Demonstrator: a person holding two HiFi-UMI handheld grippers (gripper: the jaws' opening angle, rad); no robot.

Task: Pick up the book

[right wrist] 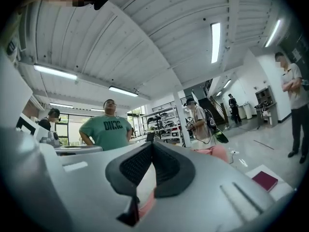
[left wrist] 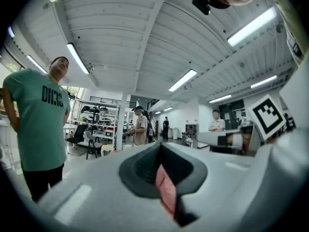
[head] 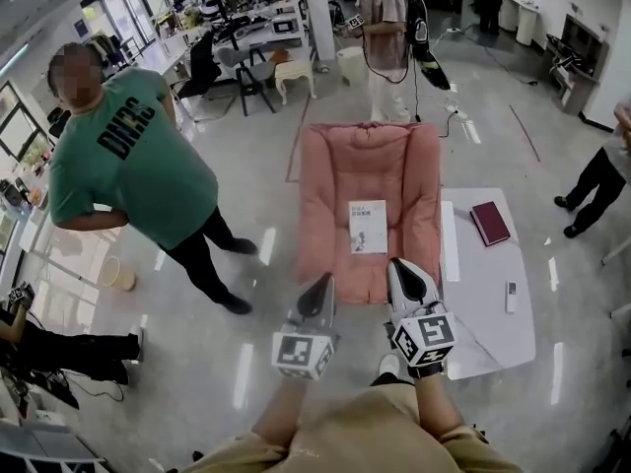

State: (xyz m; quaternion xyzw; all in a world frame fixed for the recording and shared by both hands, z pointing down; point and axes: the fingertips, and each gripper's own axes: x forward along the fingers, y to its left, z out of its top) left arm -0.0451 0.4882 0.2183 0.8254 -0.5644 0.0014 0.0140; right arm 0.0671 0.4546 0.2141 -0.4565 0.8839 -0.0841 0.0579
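A white book lies flat on the seat of a pink armchair in the middle of the head view. A maroon book lies on the low white table to its right, and shows low at the right of the right gripper view as the maroon book. My left gripper and right gripper are side by side just short of the chair's front edge. Both are shut and hold nothing. The left gripper and the right gripper point level, with pink showing behind the jaws.
A person in a green shirt stands on the floor left of the chair. Another person with a backpack stands behind it, and a third at the right edge. A small remote lies on the table. Desks and chairs fill the back left.
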